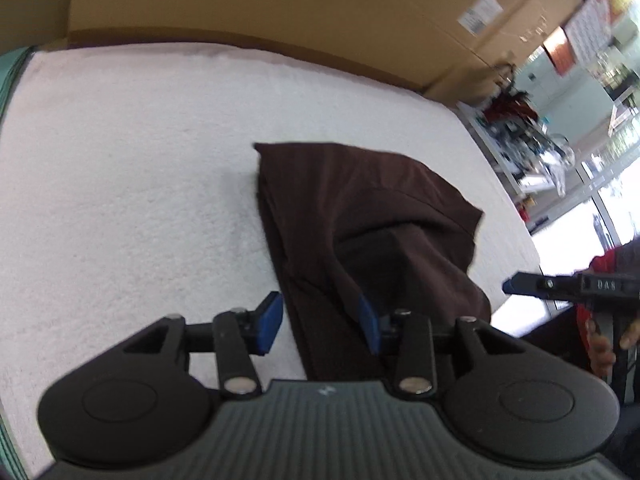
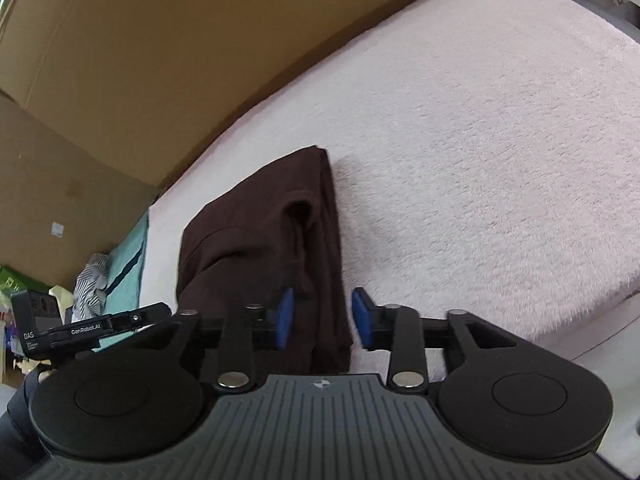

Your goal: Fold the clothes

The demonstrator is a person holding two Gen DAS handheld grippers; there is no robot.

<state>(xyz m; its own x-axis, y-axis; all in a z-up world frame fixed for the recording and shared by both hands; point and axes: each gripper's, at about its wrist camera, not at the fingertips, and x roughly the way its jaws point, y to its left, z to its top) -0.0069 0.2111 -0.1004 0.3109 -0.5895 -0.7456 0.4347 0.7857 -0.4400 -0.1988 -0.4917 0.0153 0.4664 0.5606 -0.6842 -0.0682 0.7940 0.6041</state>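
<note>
A dark brown garment [image 1: 360, 216] lies folded in a loose bundle on the white fleece cover [image 1: 120, 160]. It also shows in the right wrist view [image 2: 272, 240]. My left gripper [image 1: 320, 324] is open, its blue pads [image 1: 268, 320] either side of the garment's near edge, not pressing it. My right gripper [image 2: 324, 316] is open too, straddling the garment's near fold, with its blue pads [image 2: 362, 316] apart from the cloth. The right gripper also shows at the right edge of the left wrist view [image 1: 516, 284].
Large cardboard boxes [image 1: 280, 8] stand along the far edge of the cover. A teal cloth [image 2: 128, 272] and a striped garment [image 2: 90, 284] lie beyond the left end. Cluttered shelves [image 1: 528, 132] and windows are at the right.
</note>
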